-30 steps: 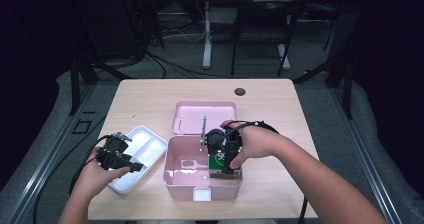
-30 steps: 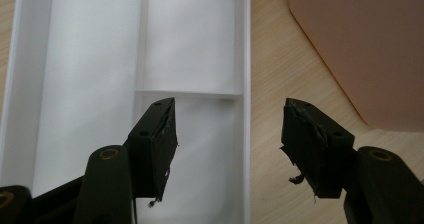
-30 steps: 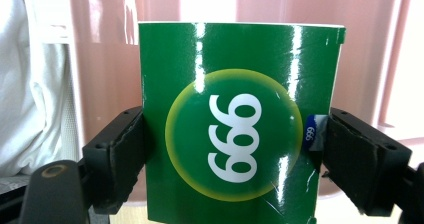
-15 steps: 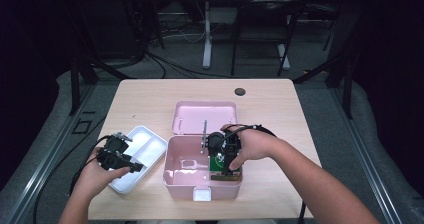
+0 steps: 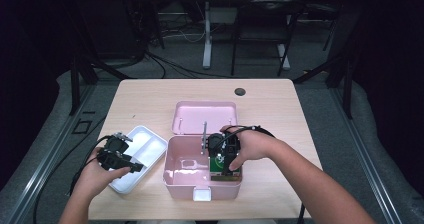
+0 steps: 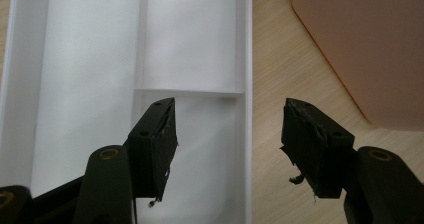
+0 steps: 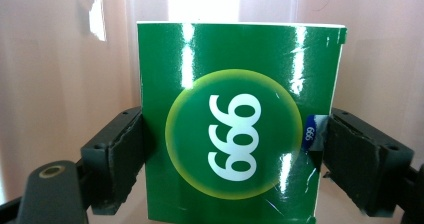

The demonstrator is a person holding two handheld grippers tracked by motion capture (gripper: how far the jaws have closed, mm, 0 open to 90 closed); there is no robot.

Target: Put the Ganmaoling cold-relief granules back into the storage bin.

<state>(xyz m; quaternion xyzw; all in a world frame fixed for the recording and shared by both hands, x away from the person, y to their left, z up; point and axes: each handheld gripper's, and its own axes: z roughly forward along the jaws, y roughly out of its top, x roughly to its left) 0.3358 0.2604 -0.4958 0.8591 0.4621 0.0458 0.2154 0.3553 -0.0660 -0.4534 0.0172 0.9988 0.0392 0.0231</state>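
Note:
A glossy green carton [image 7: 235, 124] printed "999" stands between my right gripper's [image 7: 232, 154] jaws, which press on its two sides. From above, that green carton [image 5: 223, 165] sits low in the right half of the open pink box [image 5: 176, 181], with my right gripper [image 5: 225, 170] reaching down into it. At the left, my left gripper [image 5: 131, 165] hovers open over the white divided tray [image 5: 147, 146]. Its jaws [image 6: 232, 149] straddle the tray's [image 6: 90, 84] right rim with nothing between them.
The pink box's lid [image 5: 205, 116] lies flat behind it. A thin upright rod [image 5: 204, 136] stands at the box's back wall. A dark round grommet [image 5: 240, 91] marks the far tabletop. The pink box's side [image 6: 360, 44] is just right of the tray.
My right gripper has sunk a little deeper and nearer into the pink box with the green carton. The left gripper has stayed over the tray.

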